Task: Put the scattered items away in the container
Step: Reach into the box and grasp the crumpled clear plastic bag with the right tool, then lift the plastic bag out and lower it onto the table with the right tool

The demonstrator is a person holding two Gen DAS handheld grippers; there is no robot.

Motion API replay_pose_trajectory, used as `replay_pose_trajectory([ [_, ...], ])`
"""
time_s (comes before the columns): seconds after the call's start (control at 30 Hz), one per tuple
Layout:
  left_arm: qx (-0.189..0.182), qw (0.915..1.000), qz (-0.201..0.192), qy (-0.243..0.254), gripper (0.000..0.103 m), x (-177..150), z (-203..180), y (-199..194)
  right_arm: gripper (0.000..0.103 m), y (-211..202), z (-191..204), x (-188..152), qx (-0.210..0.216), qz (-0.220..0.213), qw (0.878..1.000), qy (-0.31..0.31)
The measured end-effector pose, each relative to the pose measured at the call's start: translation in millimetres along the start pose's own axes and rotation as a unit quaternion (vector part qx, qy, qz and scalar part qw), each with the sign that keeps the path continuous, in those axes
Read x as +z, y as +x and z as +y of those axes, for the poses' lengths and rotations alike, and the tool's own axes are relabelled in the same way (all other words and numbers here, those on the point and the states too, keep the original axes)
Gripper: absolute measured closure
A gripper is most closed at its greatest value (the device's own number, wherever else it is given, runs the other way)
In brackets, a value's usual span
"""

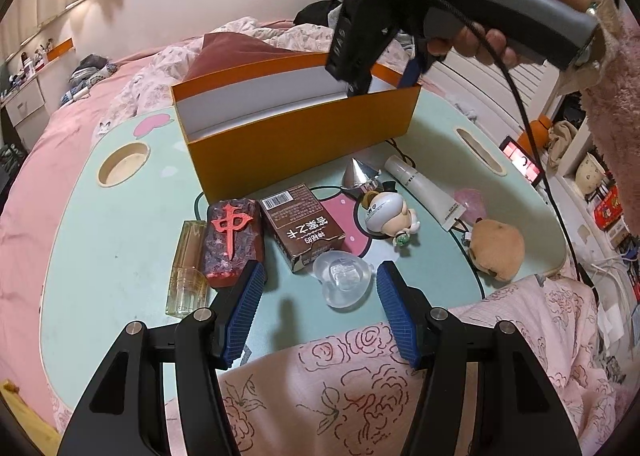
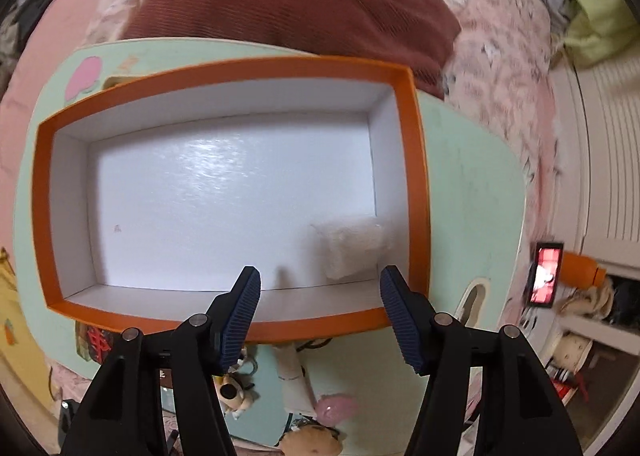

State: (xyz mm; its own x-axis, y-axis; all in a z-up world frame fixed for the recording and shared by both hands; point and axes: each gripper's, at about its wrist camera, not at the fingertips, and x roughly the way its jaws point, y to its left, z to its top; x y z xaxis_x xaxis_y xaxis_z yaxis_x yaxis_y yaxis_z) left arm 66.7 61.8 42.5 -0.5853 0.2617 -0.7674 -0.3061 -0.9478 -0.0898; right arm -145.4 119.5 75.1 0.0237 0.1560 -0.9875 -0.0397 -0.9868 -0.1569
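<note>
While over the orange box [image 2: 420, 183], right tool [image 2: 320, 288] open, empty, blurry white wad [image 2: 352, 252] perhaps tissue, left tool [image 1: 320, 284] open.

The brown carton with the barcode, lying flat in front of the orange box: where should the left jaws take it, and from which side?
Across its two long side faces, coming down from above. The brown carton lies flat on the green table, so only those parallel sides offer a span the jaws can likely close on. Watch the red tile close on one side and the clear heart-shaped piece at its near corner.
</note>
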Motion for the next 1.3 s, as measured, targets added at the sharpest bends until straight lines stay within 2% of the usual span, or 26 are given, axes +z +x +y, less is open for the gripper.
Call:
replay_pose_trajectory([
  [0.13,0.002,1.0,-0.001,-0.002,0.044,0.9,0.2,-1.1,0.046,21.5,1.2,-1.4,-0.001,0.035,0.999,0.015],
  [0.17,0.002,1.0,-0.002,-0.001,0.044,1.1,0.2,-1.2,0.058,26.5,3.4,-3.5,0.001,0.045,0.999,0.022],
  [0.2,0.002,1.0,-0.002,-0.001,0.044,1.3,0.3,-1.0,0.076,31.1,6.8,-5.3,0.007,0.057,0.998,0.025],
  [0.27,0.003,1.0,-0.002,0.001,0.044,1.0,-0.3,-1.0,0.093,32.5,8.8,-9.0,0.042,0.06,0.997,0.024],
  [0.3,0.003,1.0,-0.002,0.001,0.044,0.9,-0.1,-1.0,0.096,31.8,10.0,-11.7,0.045,0.056,0.997,0.021],
  [0.43,0.002,1.0,-0.001,-0.003,0.044,0.5,1.0,-0.9,0.098,27.5,12.2,-22.9,0.029,0.033,0.999,0.013],
  [0.6,0.0,1.0,0.003,-0.004,0.044,-0.3,1.4,0.7,0.099,8.2,1.5,-34.4,0.054,-0.008,0.998,0.028],
  [0.73,0.001,1.0,0.004,-0.001,0.044,-0.7,-0.1,1.4,0.098,-12.2,-4.9,-39.7,0.079,-0.025,0.996,0.033],
  [0.77,0.001,1.0,0.005,0.0,0.044,-0.7,-0.2,1.5,0.091,-18.3,-5.1,-40.4,0.08,-0.034,0.996,0.034],
  [0.8,0.001,1.0,0.005,0.0,0.044,-0.8,-0.1,1.7,0.075,-24.1,-7.3,-37.9,0.073,-0.044,0.996,0.032],
  [0.83,0.001,1.0,0.005,-0.001,0.044,-0.9,0.5,1.7,0.064,-26.7,-10.9,-33.8,0.066,-0.055,0.996,0.03],
  [0.87,0.0,1.0,0.005,-0.002,0.044,-1.1,1.0,1.7,0.045,-28.6,-10.8,-32.4,0.062,-0.065,0.996,0.03],
  [0.9,-0.001,1.0,0.006,-0.002,0.044,-1.1,1.5,1.9,0.038,-27.9,-13.7,-29.5,0.06,-0.073,0.995,0.031],
  [1.13,0.001,1.0,0.005,-0.002,0.044,-1.3,1.2,1.2,0.039,11.3,-20.0,2.7,0.049,-0.058,0.996,0.037],
  [1.17,0.0,1.0,0.004,-0.003,0.044,-1.2,1.8,1.1,0.047,17.6,-20.7,4.1,0.054,-0.051,0.996,0.04],
  [1.2,-0.001,1.0,0.005,-0.005,0.044,-1.1,2.7,1.3,0.061,21.9,-20.7,5.8,0.046,-0.046,0.997,0.044],
  [1.23,-0.002,1.0,0.006,-0.006,0.044,-1.0,3.2,1.8,0.069,22.0,-20.2,4.9,0.031,-0.049,0.997,0.044],
  [1.27,-0.004,0.9999,0.007,-0.009,0.044,-0.7,4.2,2.4,0.072,22.2,-20.1,4.6,0.03,-0.049,0.997,0.042],
  [1.3,-0.006,0.9999,0.008,-0.012,0.044,-0.6,5.5,2.9,0.072,22.0,-20.5,3.6,0.048,-0.045,0.997,0.041],
])
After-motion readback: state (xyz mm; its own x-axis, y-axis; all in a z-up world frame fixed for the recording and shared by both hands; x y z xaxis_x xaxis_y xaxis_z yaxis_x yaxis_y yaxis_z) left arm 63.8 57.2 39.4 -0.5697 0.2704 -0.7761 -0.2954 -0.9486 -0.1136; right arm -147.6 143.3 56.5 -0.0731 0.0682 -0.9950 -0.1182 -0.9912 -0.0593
